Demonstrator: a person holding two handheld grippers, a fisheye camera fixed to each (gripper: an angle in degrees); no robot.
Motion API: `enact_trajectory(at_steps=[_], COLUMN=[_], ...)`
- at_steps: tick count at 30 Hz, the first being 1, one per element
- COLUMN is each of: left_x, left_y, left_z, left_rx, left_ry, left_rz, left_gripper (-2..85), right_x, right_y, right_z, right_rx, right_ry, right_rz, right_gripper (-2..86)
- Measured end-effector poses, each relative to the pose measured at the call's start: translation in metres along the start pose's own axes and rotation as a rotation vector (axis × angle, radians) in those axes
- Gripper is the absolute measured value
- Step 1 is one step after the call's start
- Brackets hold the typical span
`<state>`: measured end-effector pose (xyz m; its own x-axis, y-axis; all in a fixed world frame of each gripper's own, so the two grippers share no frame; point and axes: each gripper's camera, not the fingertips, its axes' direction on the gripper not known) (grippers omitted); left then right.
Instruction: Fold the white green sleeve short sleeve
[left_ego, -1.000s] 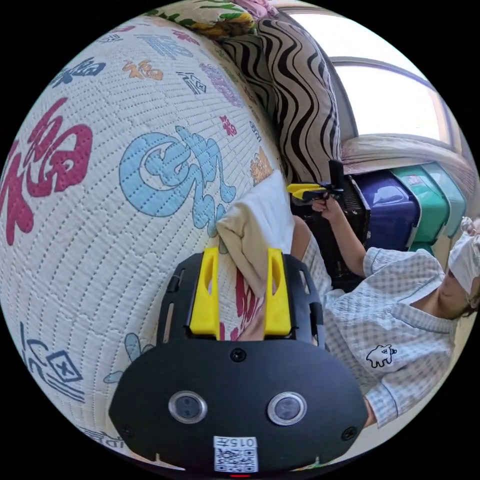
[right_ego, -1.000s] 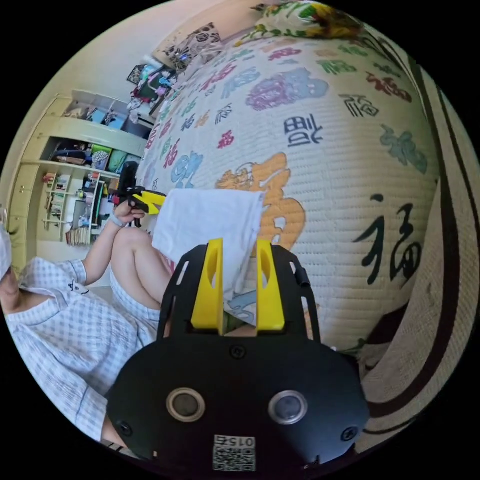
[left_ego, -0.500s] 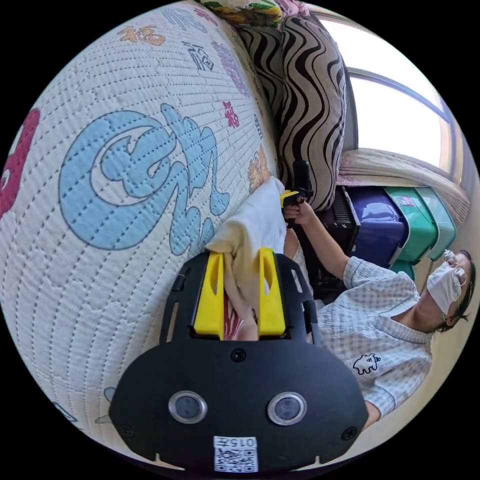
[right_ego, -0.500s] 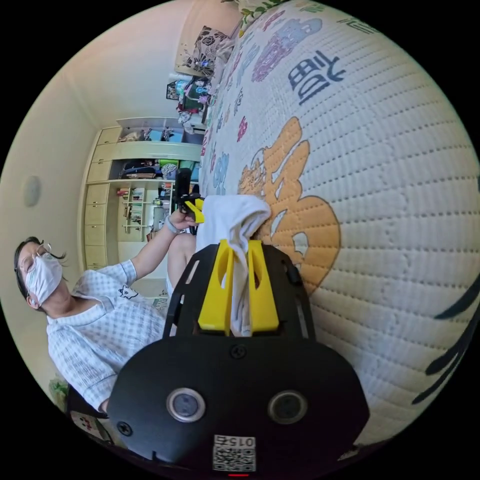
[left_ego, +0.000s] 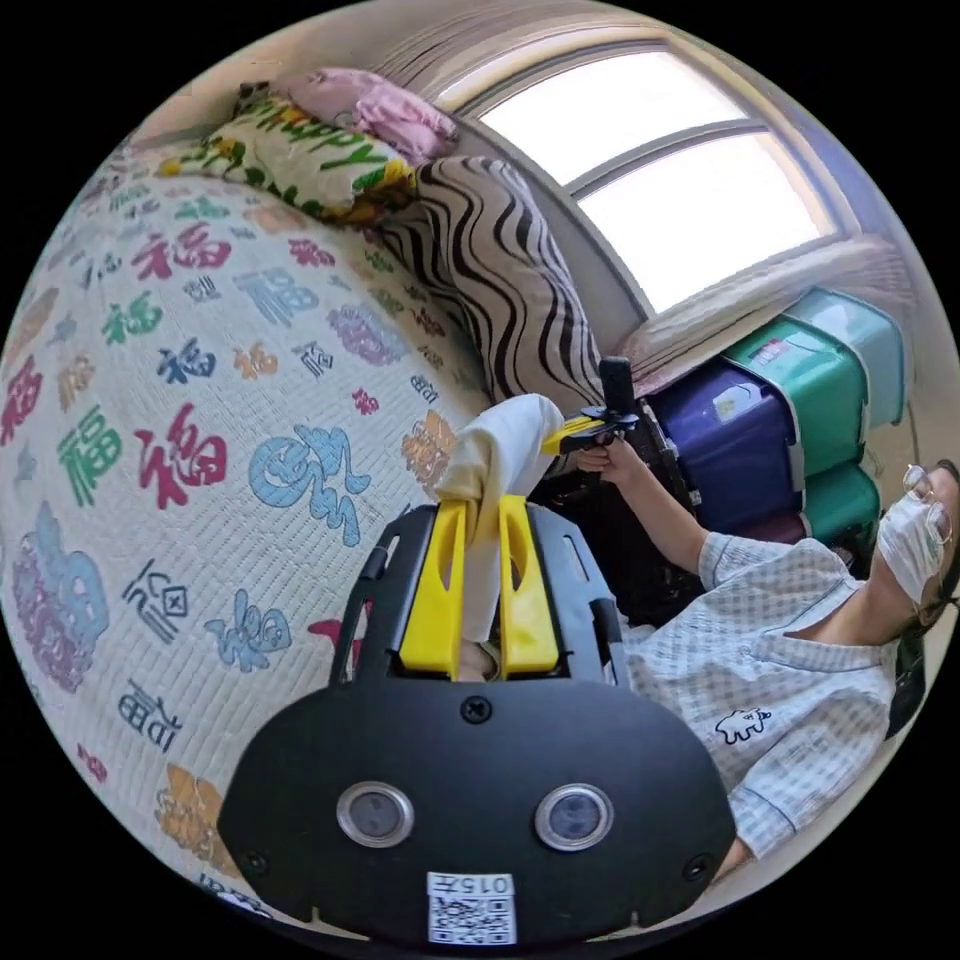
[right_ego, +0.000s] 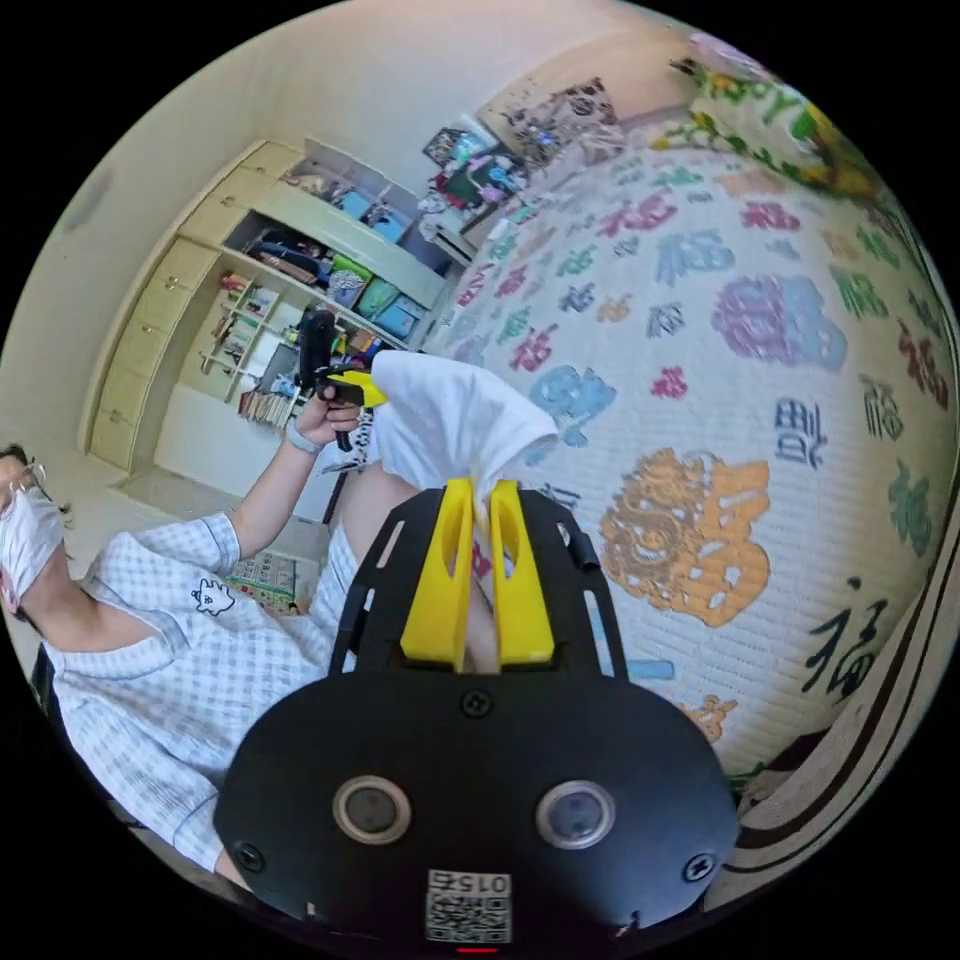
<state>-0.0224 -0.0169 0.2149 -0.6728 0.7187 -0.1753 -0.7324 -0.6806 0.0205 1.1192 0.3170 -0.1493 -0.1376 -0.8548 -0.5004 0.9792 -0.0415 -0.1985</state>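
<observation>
Above the bed (left_ego: 200, 420), near its edge by the striped pillow (left_ego: 500, 290), I have the shirt (left_ego: 495, 450) lifted clear of the quilt, stretched between my two tools. My left gripper (left_ego: 478, 520) has its yellow fingers (left_ego: 438, 590) drawn close together with white cloth pinched between them. My right gripper (right_ego: 478, 500) is likewise nearly closed, cloth bunched at the tips of its fingers (right_ego: 440, 580); from that side the shirt (right_ego: 460, 415) hangs as a compact white bundle with no green sleeve showing. I can also see the right gripper (left_ego: 590, 428) from the left view, at the far end of the cloth. I judge the shirt already folded down at least once, with a final fold or setting it back on the bed left.
</observation>
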Motion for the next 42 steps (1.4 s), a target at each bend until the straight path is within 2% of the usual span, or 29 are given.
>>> enact_trajectory(at_steps=[5,10,15,20,24,27,31,37,42], left_x=[0.072,0.093,0.097,0.098,0.097,0.081,0.047,0.066,0.114], left_y=[0.104,0.245,0.397,0.482,0.529,0.549,0.566,0.587,0.600], left_z=[-0.131,-0.256,-0.400,-0.529,-0.623,-0.667,-0.684,-0.715,-0.740], left_rx=[0.144,0.336,0.471,0.524,0.580,0.585,0.510,0.638,0.733], left_ry=[-0.131,-0.158,-0.270,-0.388,-0.469,-0.526,-0.552,-0.606,-0.703], left_rz=[0.007,-0.131,-0.346,-0.514,-0.638,-0.738,-0.895,-0.872,-0.827], left_gripper=[5.6,5.3,3.8,3.0,2.8,3.1,3.8,4.2,2.9], right_x=[-0.080,-0.157,-0.225,-0.281,-0.304,-0.312,-0.304,-0.272,-0.231], right_y=[-0.038,-0.080,-0.133,-0.189,-0.242,-0.273,-0.296,-0.317,-0.334], right_z=[0.063,0.180,0.371,0.545,0.666,0.739,0.805,0.851,0.861], right_rx=[-0.024,-0.158,-0.350,-0.481,-0.483,-0.501,-0.524,-0.545,-0.447], right_ry=[-0.061,-0.171,-0.294,-0.354,-0.462,-0.426,-0.353,-0.379,-0.411], right_rz=[-0.158,-0.297,-0.327,-0.331,-0.197,-0.178,-0.114,-0.081,-0.006], right_gripper=[1.9,2.0,2.1,1.9,1.9,2.2,2.4,1.4,0.3])
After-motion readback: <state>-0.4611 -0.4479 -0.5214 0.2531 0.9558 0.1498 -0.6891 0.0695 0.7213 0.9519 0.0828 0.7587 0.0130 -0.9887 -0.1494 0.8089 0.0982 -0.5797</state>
